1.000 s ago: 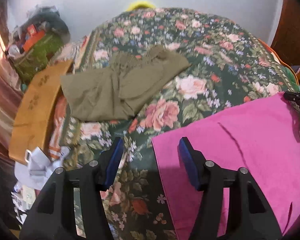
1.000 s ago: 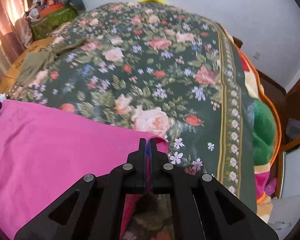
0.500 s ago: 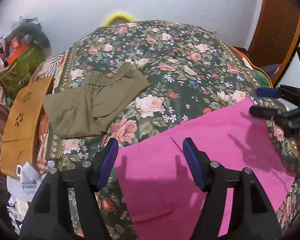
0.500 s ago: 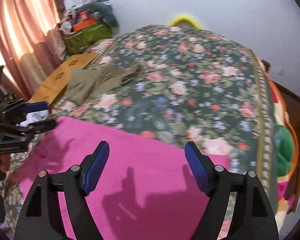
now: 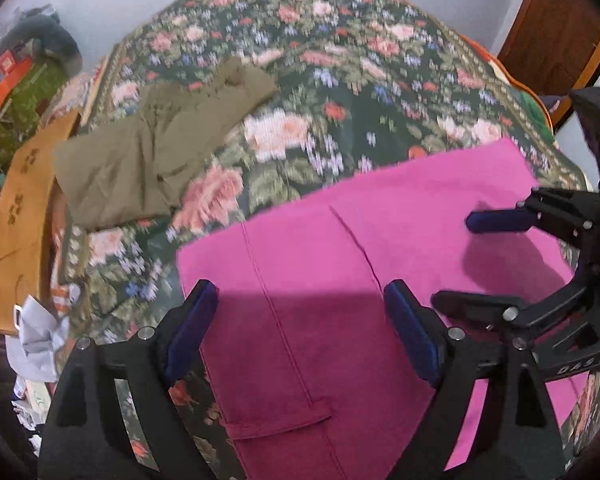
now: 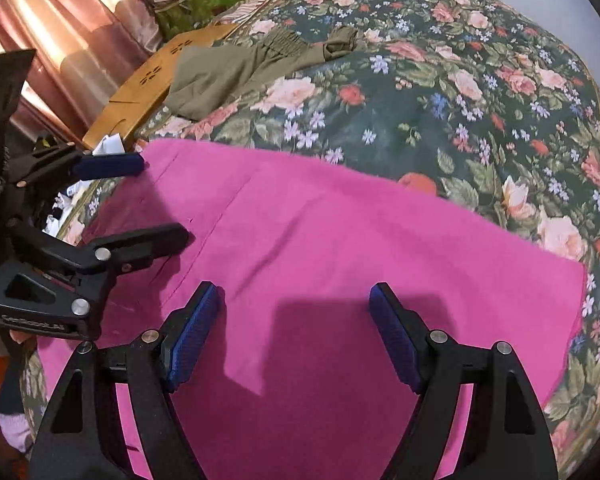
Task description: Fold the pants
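Note:
Pink pants lie flat on the floral bedspread; they also show in the right wrist view. My left gripper is open and empty above their near left part, by a seam and a belt loop. My right gripper is open and empty above the pants' near middle. Each gripper shows in the other's view: the right one at the right edge, the left one at the left edge.
Folded olive pants lie further back on the bed at the left, also in the right wrist view. A wooden board and crumpled paper sit off the bed's left side. A curtain and clutter stand behind.
My right gripper has let go of the pink pants and opened. Both grippers have pulled back and now hover close together over the near part of the pants.

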`<state>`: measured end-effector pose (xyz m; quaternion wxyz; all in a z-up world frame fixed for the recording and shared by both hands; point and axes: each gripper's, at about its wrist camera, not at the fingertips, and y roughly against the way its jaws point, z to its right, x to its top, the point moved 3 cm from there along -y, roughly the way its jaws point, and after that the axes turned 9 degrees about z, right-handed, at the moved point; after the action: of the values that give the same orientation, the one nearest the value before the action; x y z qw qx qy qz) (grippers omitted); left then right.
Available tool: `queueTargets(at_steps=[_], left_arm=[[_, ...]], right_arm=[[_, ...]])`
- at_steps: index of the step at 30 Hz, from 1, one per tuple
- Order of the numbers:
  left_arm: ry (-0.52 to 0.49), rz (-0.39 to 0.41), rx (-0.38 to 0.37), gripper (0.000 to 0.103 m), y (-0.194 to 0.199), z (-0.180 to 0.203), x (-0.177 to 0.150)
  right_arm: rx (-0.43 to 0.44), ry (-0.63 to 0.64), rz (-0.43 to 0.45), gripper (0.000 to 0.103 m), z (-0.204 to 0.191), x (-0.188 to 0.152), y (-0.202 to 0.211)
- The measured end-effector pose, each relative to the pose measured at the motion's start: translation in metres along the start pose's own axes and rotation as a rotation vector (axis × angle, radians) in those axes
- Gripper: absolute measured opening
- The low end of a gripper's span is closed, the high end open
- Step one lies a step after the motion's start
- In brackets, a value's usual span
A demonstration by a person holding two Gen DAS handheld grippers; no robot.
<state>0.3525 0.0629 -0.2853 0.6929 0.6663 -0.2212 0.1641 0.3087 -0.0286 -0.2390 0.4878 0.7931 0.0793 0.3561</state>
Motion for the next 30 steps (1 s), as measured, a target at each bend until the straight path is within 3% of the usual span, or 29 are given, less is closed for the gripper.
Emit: queueTargets(at_steps=[9, 30], left_arm=[[-0.005, 0.016, 0.012, 0.091, 0.011, -0.002, -0.019], [0.080, 0.080, 0.040, 0.094, 0.069, -0.008, -0.070]], right_arm=[[0.002, -0.058, -0.019, 0.078, 0.014, -0.026, 0.022], [-0.139, -0.253, 0.100, 0.078, 0.038, -0.113, 0.100]])
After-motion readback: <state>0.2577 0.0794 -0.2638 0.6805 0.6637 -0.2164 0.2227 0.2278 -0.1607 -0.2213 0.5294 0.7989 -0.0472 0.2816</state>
